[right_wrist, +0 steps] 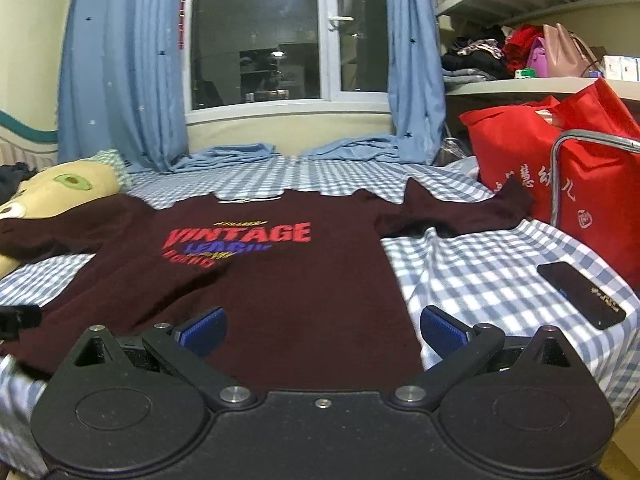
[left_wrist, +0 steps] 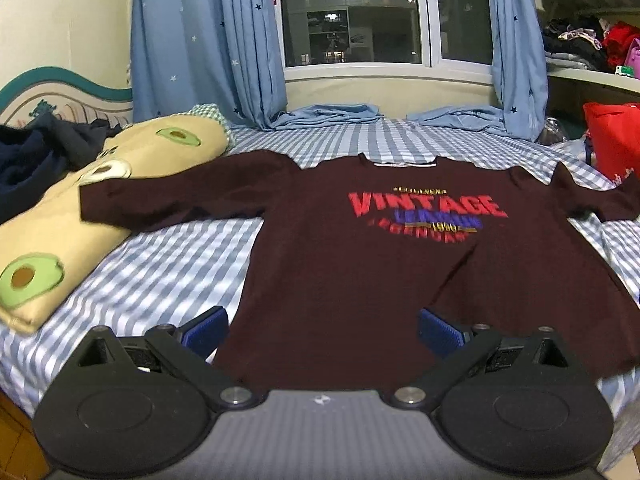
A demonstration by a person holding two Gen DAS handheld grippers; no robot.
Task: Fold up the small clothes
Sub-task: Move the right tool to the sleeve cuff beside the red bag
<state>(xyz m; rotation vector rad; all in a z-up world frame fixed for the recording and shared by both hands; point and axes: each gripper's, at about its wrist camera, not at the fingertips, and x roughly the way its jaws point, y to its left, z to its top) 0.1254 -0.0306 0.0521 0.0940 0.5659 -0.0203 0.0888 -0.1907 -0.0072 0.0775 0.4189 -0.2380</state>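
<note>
A dark maroon T-shirt with a red "VINTAGE" print lies flat, front up, on the blue-and-white checked bed, collar towards the window. Its left sleeve rests on the avocado pillow. My left gripper is open over the shirt's lower left hem, one blue pad off the cloth on the sheet, the other over the fabric. In the right wrist view the same T-shirt fills the middle. My right gripper is open above its lower right hem, nothing between the pads. A bit of the left gripper shows at the left edge.
A beige avocado pillow and dark clothes lie at the left. Red bags stand at the bed's right, with a black phone on the sheet. Folded blue cloth lies under the window; shelves at right hold clothes.
</note>
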